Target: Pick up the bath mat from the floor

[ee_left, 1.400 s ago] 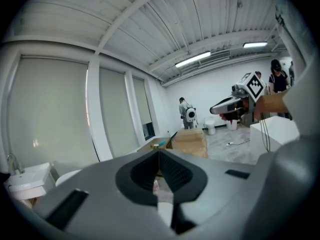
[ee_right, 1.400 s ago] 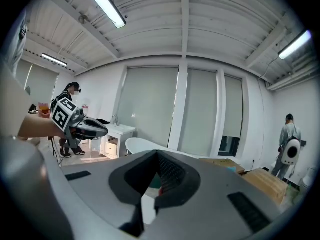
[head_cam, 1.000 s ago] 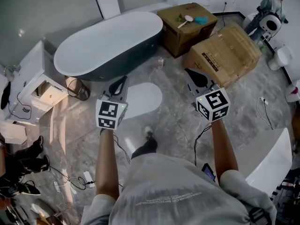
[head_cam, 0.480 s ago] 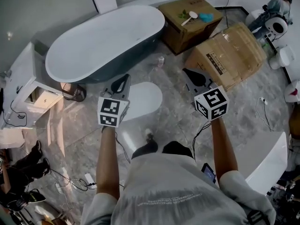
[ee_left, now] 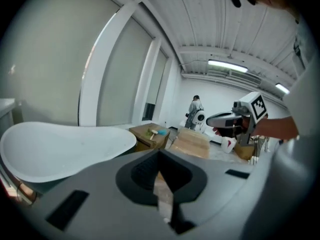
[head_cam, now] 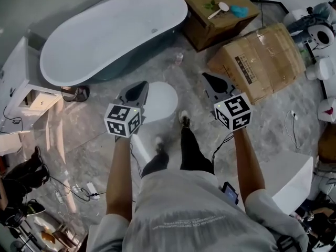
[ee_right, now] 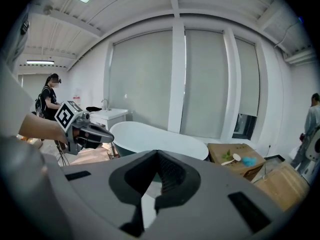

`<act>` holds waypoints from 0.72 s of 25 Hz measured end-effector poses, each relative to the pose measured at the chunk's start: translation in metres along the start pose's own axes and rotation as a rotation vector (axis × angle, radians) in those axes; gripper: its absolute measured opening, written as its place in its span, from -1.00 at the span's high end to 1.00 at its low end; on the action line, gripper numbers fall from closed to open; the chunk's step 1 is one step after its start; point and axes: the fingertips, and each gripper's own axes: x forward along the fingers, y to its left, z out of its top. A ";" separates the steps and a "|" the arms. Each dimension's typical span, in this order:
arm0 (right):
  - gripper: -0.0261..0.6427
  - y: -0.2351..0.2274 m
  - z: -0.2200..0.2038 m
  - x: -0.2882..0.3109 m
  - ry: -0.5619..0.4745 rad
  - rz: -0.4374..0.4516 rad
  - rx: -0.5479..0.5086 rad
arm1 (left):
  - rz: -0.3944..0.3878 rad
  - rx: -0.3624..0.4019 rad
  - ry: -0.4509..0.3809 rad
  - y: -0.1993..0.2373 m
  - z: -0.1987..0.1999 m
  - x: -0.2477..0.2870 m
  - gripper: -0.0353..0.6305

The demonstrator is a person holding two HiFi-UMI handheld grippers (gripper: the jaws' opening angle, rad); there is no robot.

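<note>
While bath mat (head_cam: 163, 103) lies flat on floor (head_cam: 84, 140), untouched, left tongs (head_cam: 139, 88) and right tongs (head_cam: 212, 81) hang closed, empty; grasp, lift remain.

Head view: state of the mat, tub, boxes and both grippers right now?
bath mat: flat on the floor, not gripped
left gripper: shut, empty
right gripper: shut, empty
bathtub: empty
near cardboard box: closed
far cardboard box: closed, small items on top
</note>
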 end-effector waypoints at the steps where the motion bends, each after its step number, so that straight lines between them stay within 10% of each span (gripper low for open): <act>1: 0.90 -0.009 -0.003 0.011 0.002 0.018 0.001 | 0.011 -0.027 0.007 0.007 -0.004 0.010 0.85; 8: 0.90 -0.046 -0.047 0.099 0.113 0.271 -0.043 | 0.126 -0.235 0.050 0.050 -0.047 0.070 0.84; 18: 0.89 -0.038 -0.188 0.220 0.356 0.426 0.012 | 0.215 -0.216 0.213 0.096 -0.153 0.128 0.84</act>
